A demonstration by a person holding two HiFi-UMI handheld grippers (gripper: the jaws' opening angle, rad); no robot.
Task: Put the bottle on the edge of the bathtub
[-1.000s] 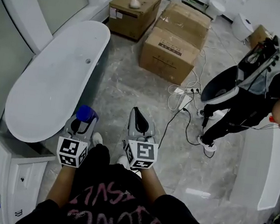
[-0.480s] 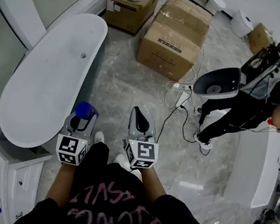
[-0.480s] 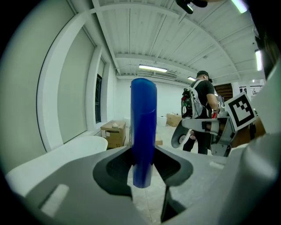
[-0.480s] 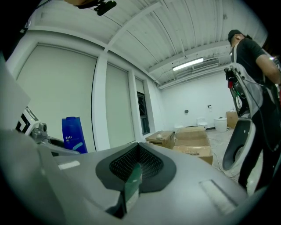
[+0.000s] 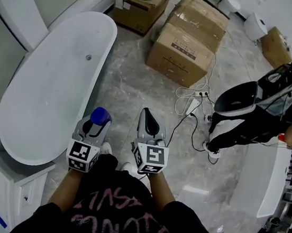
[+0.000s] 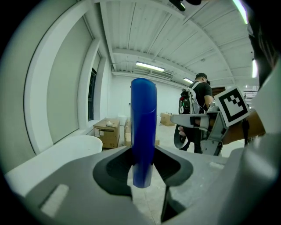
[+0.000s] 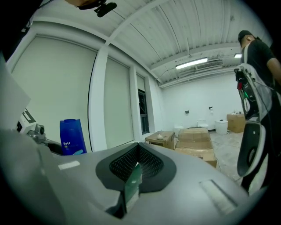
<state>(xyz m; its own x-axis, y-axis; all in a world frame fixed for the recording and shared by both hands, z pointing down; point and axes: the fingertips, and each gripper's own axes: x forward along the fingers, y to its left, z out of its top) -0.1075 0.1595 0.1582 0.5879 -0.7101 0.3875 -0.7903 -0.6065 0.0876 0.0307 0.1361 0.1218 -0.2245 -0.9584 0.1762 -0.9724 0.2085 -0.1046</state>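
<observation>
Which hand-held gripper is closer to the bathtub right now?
Left. The left hand-held gripper, shut on the blue bottle, sits just beside the bathtub rim; the right hand-held gripper is farther out over the floor.

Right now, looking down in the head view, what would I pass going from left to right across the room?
The bathtub → blue bottle held in the left hand-held gripper → right hand-held gripper → white cables → person with a backpack.
</observation>
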